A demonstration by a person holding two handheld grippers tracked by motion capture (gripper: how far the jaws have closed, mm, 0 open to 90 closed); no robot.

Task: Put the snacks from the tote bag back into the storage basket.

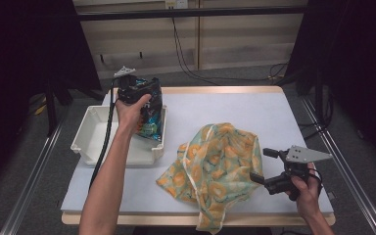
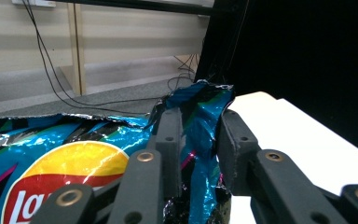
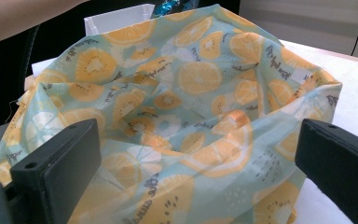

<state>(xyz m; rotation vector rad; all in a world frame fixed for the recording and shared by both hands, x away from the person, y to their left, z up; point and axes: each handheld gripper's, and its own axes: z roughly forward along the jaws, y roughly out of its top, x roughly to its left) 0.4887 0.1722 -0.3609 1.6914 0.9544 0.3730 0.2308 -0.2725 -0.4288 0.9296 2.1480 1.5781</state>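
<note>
glossy foil chip bag [image 2: 74, 158], soft printed cloth [image 3: 191, 116], matt plastic tray [image 1: 93, 142]

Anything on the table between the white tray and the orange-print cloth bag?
Nothing: in the high view a bare strip of the pale grey tabletop separates the white plastic tray from the orange-slice-print cloth bag.

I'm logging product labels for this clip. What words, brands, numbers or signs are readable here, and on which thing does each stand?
"La": the start of a white brand word on the red band of the round yellow logo on the blue chip bag; the rest is cut off by the frame edge.
Small dark script lines printed on the orange-slice cloth bag: too small and blurred to read.
White tray: no text visible.
</note>
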